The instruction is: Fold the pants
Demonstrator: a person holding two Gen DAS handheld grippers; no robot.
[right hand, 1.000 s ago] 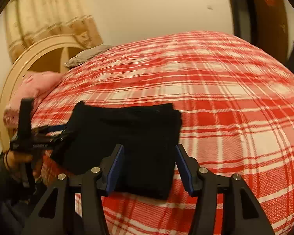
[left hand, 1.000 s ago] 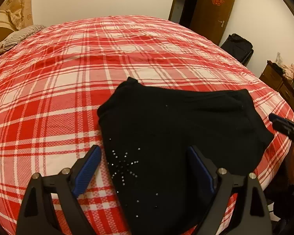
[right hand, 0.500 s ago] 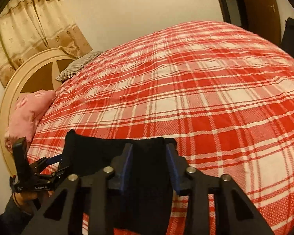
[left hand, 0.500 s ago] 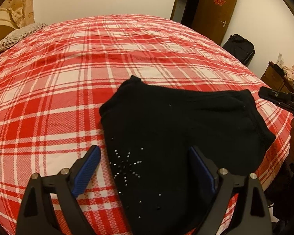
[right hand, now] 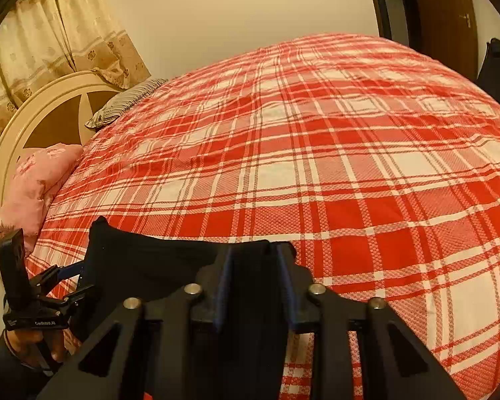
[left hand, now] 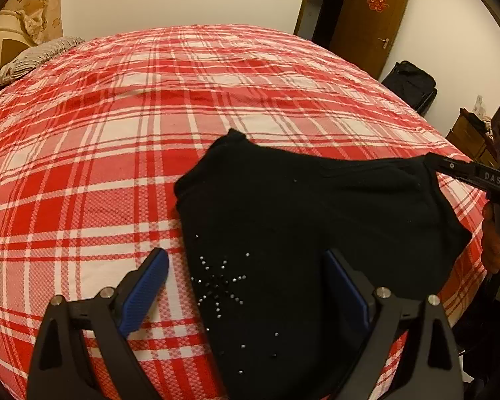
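Black pants (left hand: 300, 220) with small rhinestones lie folded on the red plaid bed (left hand: 123, 126) near its front edge. My left gripper (left hand: 246, 276) is open, its blue fingers straddling the pants' near left part just above the cloth. My right gripper (right hand: 253, 266) has its jaws narrowed around the pants' right edge (right hand: 250, 260), with black cloth between the pads. The right gripper also shows in the left wrist view (left hand: 473, 175) at the far right corner of the pants. The left gripper shows in the right wrist view (right hand: 70, 276) at the left end of the pants (right hand: 143, 260).
A striped pillow (left hand: 33, 56) and a pink pillow (right hand: 36, 180) lie at the headboard (right hand: 23, 123). A brown door (left hand: 370, 23), a black bag (left hand: 410, 83) and a wooden dresser (left hand: 473, 136) stand beyond the bed's right side.
My right gripper moved down onto the pants' right edge and its jaws closed from wide open to narrow on the cloth. My left gripper stayed open and nearly still.
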